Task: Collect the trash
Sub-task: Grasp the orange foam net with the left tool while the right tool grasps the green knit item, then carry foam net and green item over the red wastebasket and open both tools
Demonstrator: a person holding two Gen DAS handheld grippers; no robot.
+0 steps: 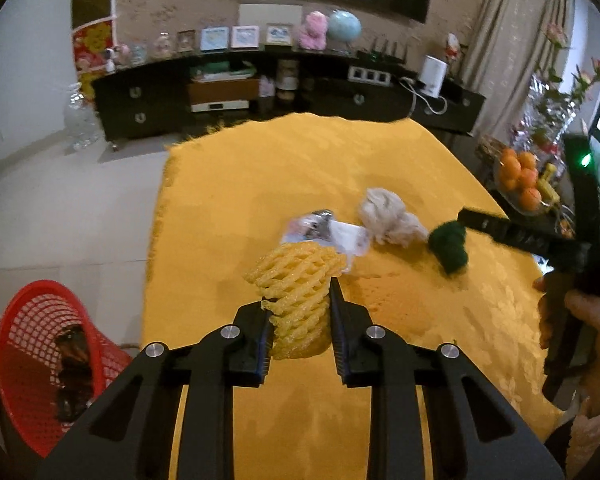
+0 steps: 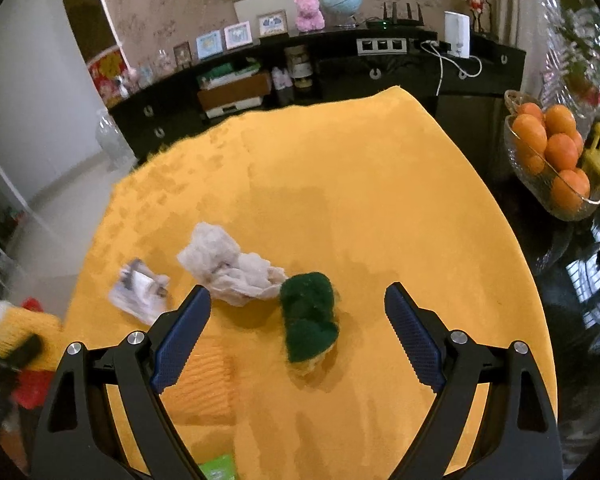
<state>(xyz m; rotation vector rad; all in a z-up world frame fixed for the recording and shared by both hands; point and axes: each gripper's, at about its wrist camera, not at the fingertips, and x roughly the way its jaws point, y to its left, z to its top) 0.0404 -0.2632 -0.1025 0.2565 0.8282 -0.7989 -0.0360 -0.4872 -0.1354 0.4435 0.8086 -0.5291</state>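
Left gripper [image 1: 300, 304] is clamped on the yellow foam fruit net [image 1: 296, 292], lifted off the yellow-clothed bench [image 1: 260, 168], frame centre. Red mesh plastic basket [image 1: 40, 360] sits on the floor at lower left, some dark items already inside.

Right gripper [image 2: 298, 316] is spread wide, holding nothing, lined up over the dark green scouring pad [image 2: 308, 316].

Still on the bench, mid-frame: crumpled white tissue [image 2: 228, 272], touching the pad, and a torn silver-white wrapper [image 2: 140, 292].

Step in hand looks like carry-to-bin. Next: swing left over the basket and release; right drops and closes on the pad.
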